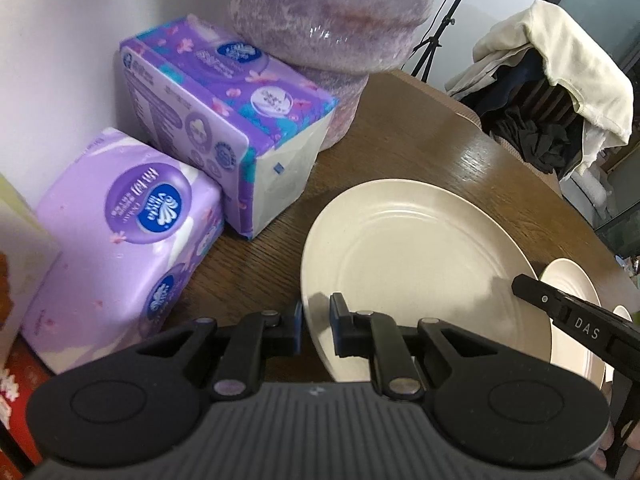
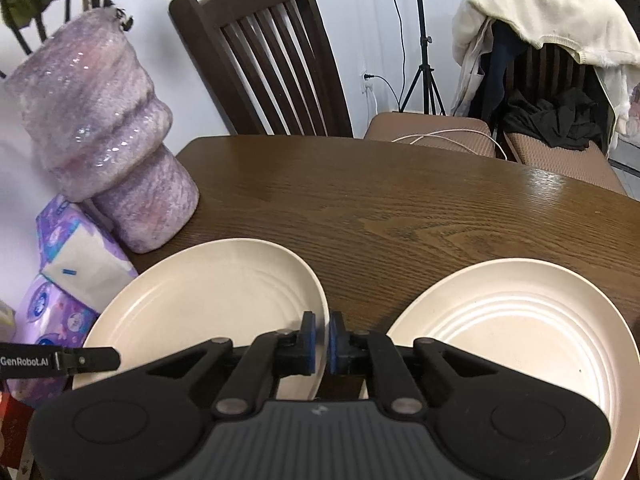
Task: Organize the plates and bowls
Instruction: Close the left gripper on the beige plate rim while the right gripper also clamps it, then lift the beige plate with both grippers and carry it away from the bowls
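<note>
Both the left gripper (image 1: pixel 316 330) and right gripper (image 2: pixel 322 344) are matte black linkages with silver pivot screws, blue pads (image 2: pixel 310 346) and a ribbed grey housing at 6 o'clock.

Far side of table (image 2: pixel 420 200): bare wood, open passage.
Left edge: tissue packs (image 1: pixel 224 120) and a fuzzy purple bundle (image 2: pixel 100 120) crowd the wall.
Near side: two plates (image 2: pixel 208 304) (image 2: pixel 532 320), apparently a narrow gap between.
Beyond: chair (image 2: pixel 272 52).
</note>
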The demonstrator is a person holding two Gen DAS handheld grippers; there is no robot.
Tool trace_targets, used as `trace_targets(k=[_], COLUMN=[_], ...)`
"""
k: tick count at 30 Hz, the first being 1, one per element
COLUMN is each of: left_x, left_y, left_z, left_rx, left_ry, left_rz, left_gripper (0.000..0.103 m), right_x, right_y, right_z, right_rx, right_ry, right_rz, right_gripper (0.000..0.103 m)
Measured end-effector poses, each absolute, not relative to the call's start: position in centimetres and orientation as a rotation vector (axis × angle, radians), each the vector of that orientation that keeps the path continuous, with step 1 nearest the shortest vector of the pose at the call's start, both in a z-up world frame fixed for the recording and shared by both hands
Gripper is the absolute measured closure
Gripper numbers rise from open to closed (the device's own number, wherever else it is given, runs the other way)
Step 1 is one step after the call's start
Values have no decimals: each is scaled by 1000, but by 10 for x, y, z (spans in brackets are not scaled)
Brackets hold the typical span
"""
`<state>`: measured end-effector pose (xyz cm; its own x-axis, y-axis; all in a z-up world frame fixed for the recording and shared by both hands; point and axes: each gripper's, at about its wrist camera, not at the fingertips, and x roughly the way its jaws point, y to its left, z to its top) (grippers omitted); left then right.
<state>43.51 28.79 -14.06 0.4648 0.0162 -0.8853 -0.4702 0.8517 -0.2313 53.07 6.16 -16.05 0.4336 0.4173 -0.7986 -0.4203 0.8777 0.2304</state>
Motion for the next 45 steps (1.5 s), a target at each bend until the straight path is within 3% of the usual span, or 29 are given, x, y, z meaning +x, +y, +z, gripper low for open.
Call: trace_targets(k=[26,45], left_x=[327,247], left_y=[236,156], left_z=[-43,2], left_rx=[-390,-333], left_ry=[904,851], left_rz=[301,226], left_gripper=[89,89], right_x=[415,312], right_y=[0,-84], right_z=[-75,-24], right_rx=[84,126], right_ry=[855,767], right_rz=[572,531], right_gripper=[97,97])
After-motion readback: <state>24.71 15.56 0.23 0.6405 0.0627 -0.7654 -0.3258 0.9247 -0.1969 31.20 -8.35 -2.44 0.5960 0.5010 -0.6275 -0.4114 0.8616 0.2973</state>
